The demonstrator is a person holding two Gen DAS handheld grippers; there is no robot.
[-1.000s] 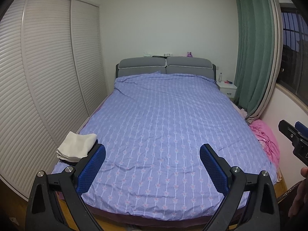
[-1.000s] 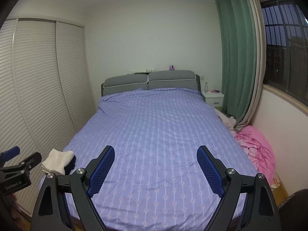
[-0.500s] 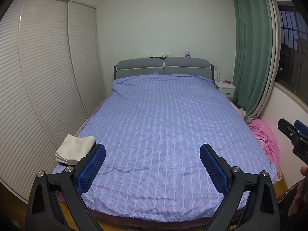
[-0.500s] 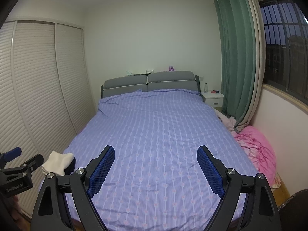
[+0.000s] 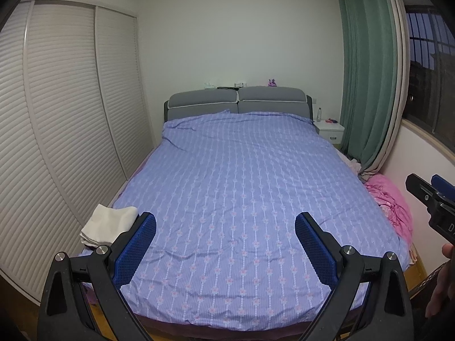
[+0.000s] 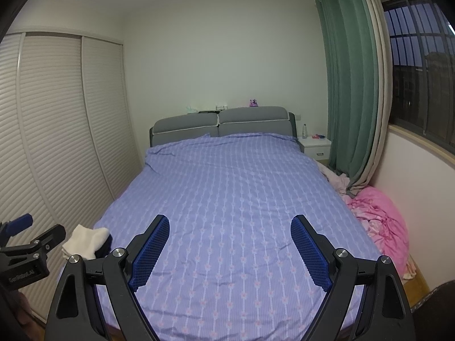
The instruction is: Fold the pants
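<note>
left wrist view: left gripper [image 5: 224,221], jaws wide apart, empty, above the foot of the bed [image 5: 241,170]. folded white garment [image 5: 109,224], presumably the pants, lies at the bed's near-left corner, just left of the left finger, long axis running toward the headboard. right gripper [image 6: 230,226], also spread and empty, sits farther off; the left is judged nearer.

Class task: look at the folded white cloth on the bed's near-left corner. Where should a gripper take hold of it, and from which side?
Judging from the views, grip the folded white cloth at its stacked near edge, where the layers show. The open left gripper is closest; come in low from the bed's foot so the fingers straddle all layers.
</note>
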